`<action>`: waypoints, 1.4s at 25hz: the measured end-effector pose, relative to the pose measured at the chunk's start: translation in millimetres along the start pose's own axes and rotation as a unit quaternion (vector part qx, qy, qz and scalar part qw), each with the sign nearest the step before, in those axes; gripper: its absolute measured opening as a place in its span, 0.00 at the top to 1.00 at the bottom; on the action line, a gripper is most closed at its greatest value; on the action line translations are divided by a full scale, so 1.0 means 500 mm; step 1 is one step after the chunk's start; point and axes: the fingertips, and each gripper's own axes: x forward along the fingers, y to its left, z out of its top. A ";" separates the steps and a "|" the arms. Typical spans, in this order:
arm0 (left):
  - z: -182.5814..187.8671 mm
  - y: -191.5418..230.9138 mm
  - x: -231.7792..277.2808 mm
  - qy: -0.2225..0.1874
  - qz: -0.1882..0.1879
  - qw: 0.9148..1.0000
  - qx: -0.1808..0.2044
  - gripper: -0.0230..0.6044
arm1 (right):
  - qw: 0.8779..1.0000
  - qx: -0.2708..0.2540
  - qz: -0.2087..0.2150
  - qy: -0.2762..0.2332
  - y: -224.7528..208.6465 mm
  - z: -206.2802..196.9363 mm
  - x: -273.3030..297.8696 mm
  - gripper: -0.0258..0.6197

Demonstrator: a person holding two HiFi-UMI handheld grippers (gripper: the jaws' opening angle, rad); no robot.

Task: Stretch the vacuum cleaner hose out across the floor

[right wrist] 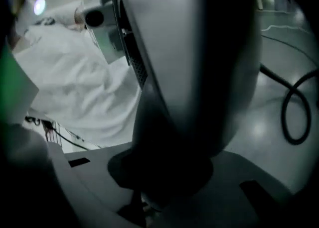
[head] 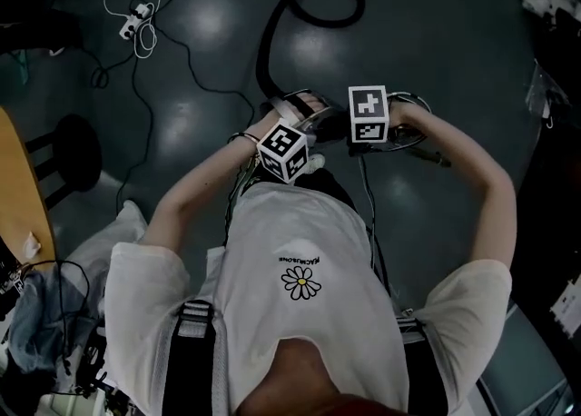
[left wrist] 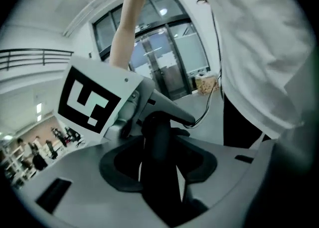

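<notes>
At the far left of the head view, the edge of a wooden table curves down the frame, with a black round seat just beside it on the dark, glossy floor. Further up, a white cord with a small white plug block lies among thin black cables.

Near the middle, the vacuum cleaner hose lies on the floor. It curls into a loop near the top edge, then runs down towards the person and rises to the two grippers held close together in front of the chest. The person wears a white T-shirt with a daisy printed on it.

The left gripper, marker cube towards the camera, sits just left of the other. In the left gripper view its fingers pinch the black hose, which stands upright between them and fills the gap. The other gripper's marker cube is close behind it, with a forearm above and the white shirt on the right.

The right gripper meets the left one almost tip to tip. In the right gripper view a grey gripper body looms right in front of the lens. Below it a dark, rounded piece, seemingly the hose, fills the space between the fingers, which press on it from both sides. At the right of that view, the hose's loop lies well apart on the floor.
</notes>
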 end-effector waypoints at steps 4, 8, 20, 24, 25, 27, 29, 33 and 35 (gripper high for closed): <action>0.001 -0.033 -0.014 -0.048 -0.042 0.998 0.018 0.67 | 0.982 0.080 0.071 -0.157 0.035 0.055 0.036 0.80; 0.031 -0.041 -0.050 -0.039 0.000 0.997 0.066 0.62 | 0.964 0.084 0.044 -0.249 0.061 0.087 0.034 0.80; -0.039 0.079 -0.335 -0.069 0.395 0.868 -0.292 0.61 | 0.860 0.168 -0.153 -0.457 0.065 -0.023 -0.106 0.80; 0.011 0.002 -0.275 -0.070 0.389 0.872 -0.288 0.61 | 0.723 0.269 -0.211 -0.601 0.063 -0.106 -0.187 0.80; 0.020 -0.015 -0.268 -0.073 0.391 0.869 -0.294 0.61 | 0.684 0.295 -0.242 -0.622 0.063 -0.147 -0.203 0.80; 0.032 -0.045 -0.268 -0.081 0.399 0.860 -0.308 0.61 | 0.607 0.331 -0.299 -0.657 0.076 -0.237 -0.236 0.80; 0.045 -0.071 -0.268 -0.086 0.400 0.857 -0.313 0.61 | 0.529 0.357 -0.334 -0.694 0.115 -0.324 -0.259 0.80; 0.097 -0.107 -0.228 -0.093 0.359 0.884 -0.286 0.61 | 0.375 0.416 -0.331 -0.759 0.206 -0.479 -0.240 0.80; 0.131 -0.119 -0.195 -0.104 0.325 0.901 -0.267 0.61 | 0.296 0.447 -0.291 -0.792 0.247 -0.529 -0.188 0.80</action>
